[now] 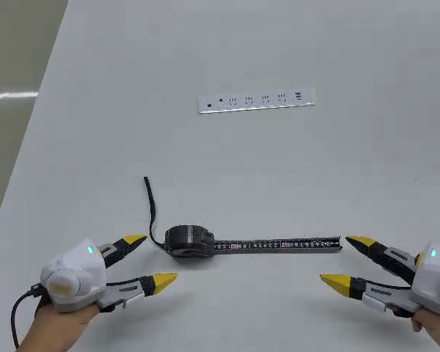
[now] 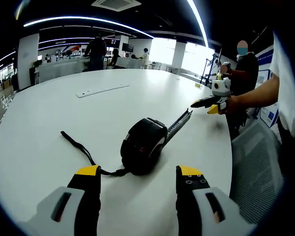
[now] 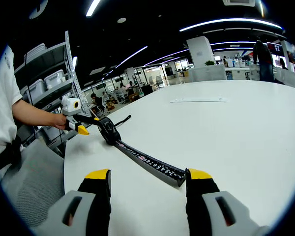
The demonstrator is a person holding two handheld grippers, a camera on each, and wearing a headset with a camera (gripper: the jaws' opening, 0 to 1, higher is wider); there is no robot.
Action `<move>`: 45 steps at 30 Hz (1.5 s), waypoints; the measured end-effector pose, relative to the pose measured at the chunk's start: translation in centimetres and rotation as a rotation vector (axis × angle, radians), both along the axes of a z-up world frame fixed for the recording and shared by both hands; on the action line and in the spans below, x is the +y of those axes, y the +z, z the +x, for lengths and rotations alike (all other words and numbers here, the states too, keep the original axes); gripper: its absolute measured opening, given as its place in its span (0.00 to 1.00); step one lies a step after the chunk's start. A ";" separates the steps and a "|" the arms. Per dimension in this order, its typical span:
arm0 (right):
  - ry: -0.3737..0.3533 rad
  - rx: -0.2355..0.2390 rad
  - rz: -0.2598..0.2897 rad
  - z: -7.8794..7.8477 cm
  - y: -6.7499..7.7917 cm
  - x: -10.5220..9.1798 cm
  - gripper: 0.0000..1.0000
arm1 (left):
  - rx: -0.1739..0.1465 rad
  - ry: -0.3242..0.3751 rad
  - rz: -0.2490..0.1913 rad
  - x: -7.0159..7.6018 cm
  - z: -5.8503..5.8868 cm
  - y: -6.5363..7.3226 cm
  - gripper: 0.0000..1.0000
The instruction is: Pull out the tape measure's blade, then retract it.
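At the near edge of the white table [image 1: 293, 169], the tape measure lies between the two grippers. Its black case [image 1: 189, 240] sits to the left, and the blade [image 1: 279, 245] lies drawn out flat to the right. A black wrist strap [image 1: 149, 205] trails from the case toward the far side. A white power strip [image 1: 257, 100] lies well apart, farther off.

The left gripper [image 1: 152, 259] has its jaws spread and holds nothing; the case is just beyond its tips. The right gripper [image 1: 343, 259] is likewise spread and empty. The blade's end [image 3: 179, 177] is just beside one of its jaw tips, and whether they touch cannot be told.

Assessment: the case looks compact, hard-shelled and fairly dense, and should take a firm pinch across its flat sides. The blade is thin, springy metal that will likely buckle if pushed endwise. It is best taken at the end hook. Spring recoil is probable, so the end should be guided back rather than let fly.
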State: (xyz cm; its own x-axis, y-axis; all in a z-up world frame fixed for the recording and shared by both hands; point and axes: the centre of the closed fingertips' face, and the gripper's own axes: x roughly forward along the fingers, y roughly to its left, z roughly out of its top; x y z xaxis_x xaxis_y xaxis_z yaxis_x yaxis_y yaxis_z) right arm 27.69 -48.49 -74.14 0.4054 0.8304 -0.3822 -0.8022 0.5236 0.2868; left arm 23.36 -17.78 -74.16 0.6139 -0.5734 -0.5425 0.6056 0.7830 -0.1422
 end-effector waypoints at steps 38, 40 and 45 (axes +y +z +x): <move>-0.113 -0.039 0.027 -3.1 2.3 -0.5 0.67 | -0.039 0.198 -0.030 2.9 -4.6 1.0 0.69; -0.115 -0.050 0.033 -3.3 2.6 -0.5 0.67 | -0.043 0.211 -0.030 3.2 -4.9 1.0 0.70; -0.124 -0.063 0.035 -3.8 2.8 -0.7 0.67 | -0.052 0.232 -0.048 3.5 -5.8 1.1 0.69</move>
State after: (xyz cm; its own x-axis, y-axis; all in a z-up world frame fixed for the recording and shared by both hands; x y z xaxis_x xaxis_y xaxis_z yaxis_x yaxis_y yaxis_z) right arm 23.86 -49.19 -71.30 0.5278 0.7848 -0.3247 -0.7489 0.6104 0.2580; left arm 17.57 -14.28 -73.01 0.7587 -0.4380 -0.4822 0.4177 0.8951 -0.1559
